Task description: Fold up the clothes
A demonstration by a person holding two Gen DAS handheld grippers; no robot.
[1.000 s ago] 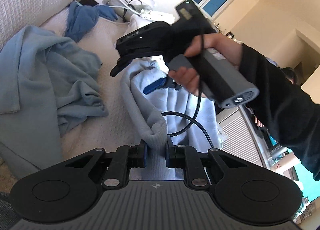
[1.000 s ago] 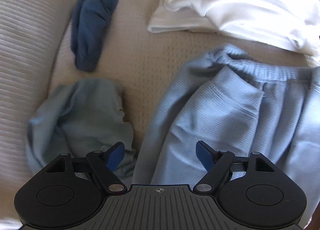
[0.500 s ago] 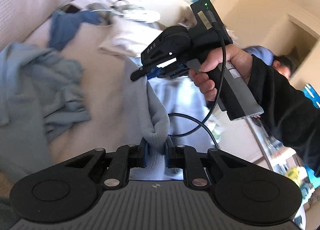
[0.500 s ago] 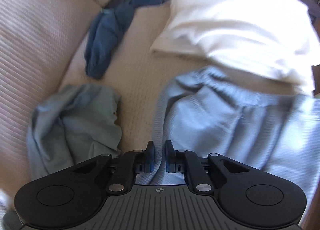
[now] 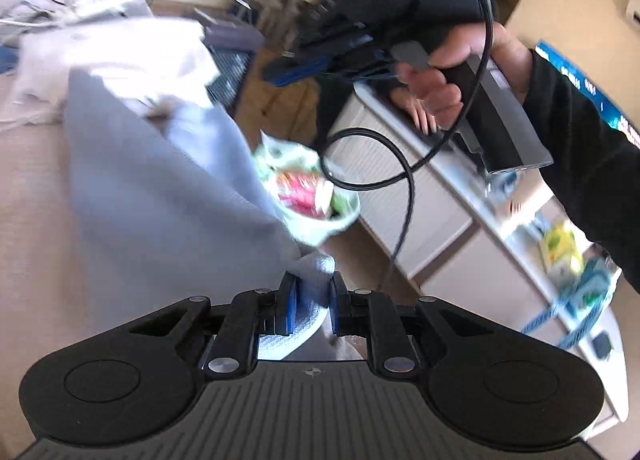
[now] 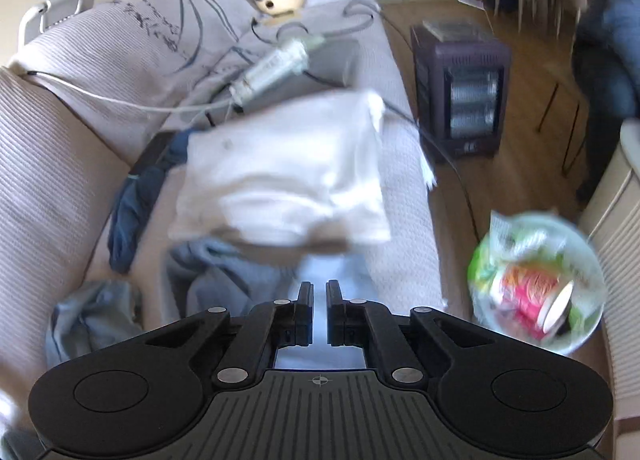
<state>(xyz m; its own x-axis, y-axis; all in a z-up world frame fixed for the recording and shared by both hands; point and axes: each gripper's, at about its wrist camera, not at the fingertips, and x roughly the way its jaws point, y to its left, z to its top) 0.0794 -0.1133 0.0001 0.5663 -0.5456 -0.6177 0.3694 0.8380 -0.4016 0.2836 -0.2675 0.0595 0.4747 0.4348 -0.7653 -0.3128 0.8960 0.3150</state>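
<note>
A light blue garment (image 5: 160, 188) hangs stretched above the beige sofa (image 6: 48, 164). My left gripper (image 5: 312, 300) is shut on its thick hemmed edge. In the right wrist view, my right gripper (image 6: 319, 300) has its jaws nearly together and easing slightly apart. A strip of the same light blue garment (image 6: 332, 272) is pinched between them. The left wrist view also shows the right gripper (image 5: 280, 74), blurred, up high in a person's hand (image 5: 452, 76). A folded white garment (image 6: 280, 188) lies on the seat beyond.
A dark blue garment (image 6: 132, 212) and a crumpled grey-blue one (image 6: 88, 316) lie on the seat at left. Cables and a power strip (image 6: 272, 68) sit further back. A dark heater (image 6: 460, 92), a waste bin of wrappers (image 6: 536, 284) and a white cabinet (image 5: 420, 220) stand beside the sofa.
The right jaws went from wide open to closed on the light blue garment. Both grippers then rose and swung toward the sofa's outer edge, lifting the garment off the seat.
</note>
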